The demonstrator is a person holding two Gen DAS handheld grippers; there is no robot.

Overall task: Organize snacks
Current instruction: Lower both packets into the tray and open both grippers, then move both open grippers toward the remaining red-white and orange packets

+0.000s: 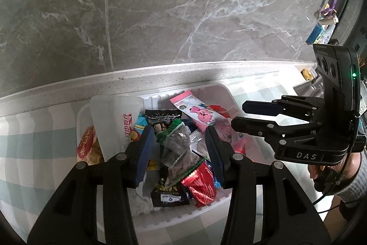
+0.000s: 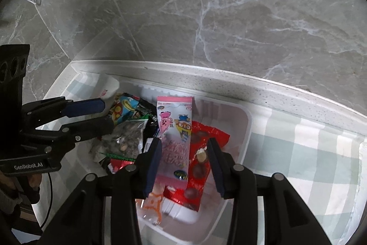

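A white plastic bin [image 1: 220, 87] [image 2: 248, 121] on the counter holds several snack packs. My left gripper [image 1: 177, 152] is open above it, its jaws on either side of a clear green-edged pack of seeds [image 1: 177, 150] [image 2: 127, 137]. My right gripper [image 2: 183, 164] is open above the bin's right part, its jaws on either side of a pink cartoon pack [image 2: 176, 137] [image 1: 197, 113] and a red chocolate pack [image 2: 203, 153]. A white paper cup [image 1: 114, 121] [image 2: 107, 86] lies at the bin's left end. A red foil pack [image 1: 201, 183] lies near the front. The right gripper [image 1: 250, 116] also shows in the left wrist view, and the left gripper [image 2: 101, 114] shows in the right wrist view.
The bin stands on a green-and-white checked cloth [image 1: 34, 153] [image 2: 298, 153] against a speckled counter ledge [image 1: 160, 77] and a grey marble wall [image 1: 183, 4]. Small items [image 1: 321, 31] and a sink [image 1: 307, 88] lie at the far right. A second white container's edge [image 2: 362, 164] is at the right.
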